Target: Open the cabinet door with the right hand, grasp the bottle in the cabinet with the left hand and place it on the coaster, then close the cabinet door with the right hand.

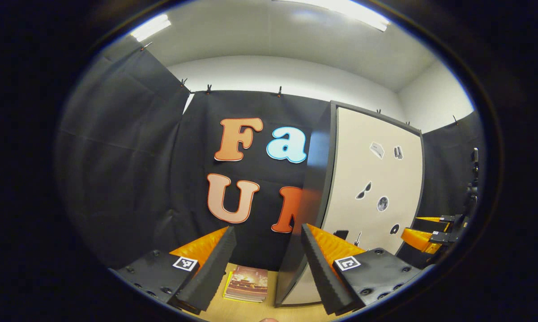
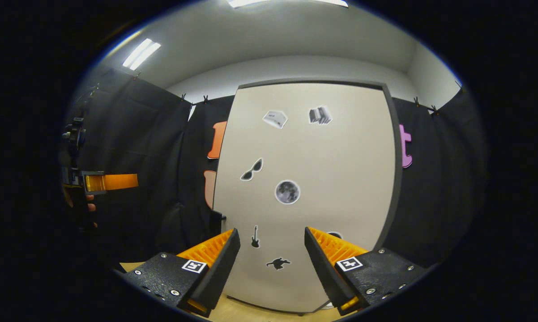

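1. While the left gripper (image 1: 269, 264) hovered with its fingers spread wide and nothing between them, the left gripper view looked past them at the black booth wall and the cabinet (image 1: 316, 197), which stood at about three o'clock from the gripper.
2. At six o'clock between those fingers, a book (image 1: 247, 284) lay flat on the wooden table (image 1: 251, 311), just beside the cabinet's dark side panel.
3. At the four o'clock edge of that view, the right gripper (image 1: 423, 230) showed small, well apart from the cabinet door (image 1: 372, 179); whether its fingers touched anything could not be told there.
4. Seen in the right gripper view, the right gripper (image 2: 272, 264) was likewise open and empty, facing the cabinet door (image 2: 305, 188), which was closed and dotted with small stickers.
5. Toward nine o'clock there, the left gripper (image 2: 110, 182) appeared, with a hand (image 2: 90, 208) under it.
6. The bottle could not be seen behind the closed door.
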The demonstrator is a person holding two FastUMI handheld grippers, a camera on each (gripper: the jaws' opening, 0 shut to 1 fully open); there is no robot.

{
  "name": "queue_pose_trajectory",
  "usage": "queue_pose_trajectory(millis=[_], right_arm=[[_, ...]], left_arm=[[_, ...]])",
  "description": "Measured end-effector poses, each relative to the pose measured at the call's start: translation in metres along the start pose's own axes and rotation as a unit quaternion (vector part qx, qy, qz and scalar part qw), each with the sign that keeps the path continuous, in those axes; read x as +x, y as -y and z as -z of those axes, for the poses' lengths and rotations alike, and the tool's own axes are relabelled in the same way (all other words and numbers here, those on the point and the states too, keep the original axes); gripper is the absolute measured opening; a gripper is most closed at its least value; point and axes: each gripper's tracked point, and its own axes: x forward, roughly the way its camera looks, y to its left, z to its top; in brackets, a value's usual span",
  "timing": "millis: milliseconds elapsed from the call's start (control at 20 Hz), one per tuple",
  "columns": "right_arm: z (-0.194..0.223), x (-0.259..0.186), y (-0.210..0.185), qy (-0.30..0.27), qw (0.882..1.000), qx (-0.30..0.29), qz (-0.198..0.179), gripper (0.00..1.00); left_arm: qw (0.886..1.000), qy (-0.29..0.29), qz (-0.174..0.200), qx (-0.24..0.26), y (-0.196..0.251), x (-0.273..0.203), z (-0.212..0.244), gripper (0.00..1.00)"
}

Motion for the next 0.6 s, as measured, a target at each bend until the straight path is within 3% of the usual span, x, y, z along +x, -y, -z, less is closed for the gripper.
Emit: queue_pose_trajectory(millis=[200,400,550,600], right_arm=[[-0.061,-0.045,0.031,0.044,0.999,-0.003,0.021,0.90],[-0.093,-0.074,0.059,0.063,0.995,-0.022,0.067,0.92],[-0.109,-0.089,0.063,0.074,0.994,-0.032,0.079,0.92],[-0.114,-0.094,0.064,0.078,0.993,-0.032,0.084,0.92]], left_arm=[[1.000,0.005,0.020,0.021,0.019,0.009,-0.036,0.95],[0.999,0.016,0.025,0.023,0.026,0.009,-0.069,0.91],[0.998,0.034,0.021,0.042,0.027,0.003,-0.093,0.91],[0.998,0.044,0.019,0.046,0.028,0.000,-0.100,0.96]])
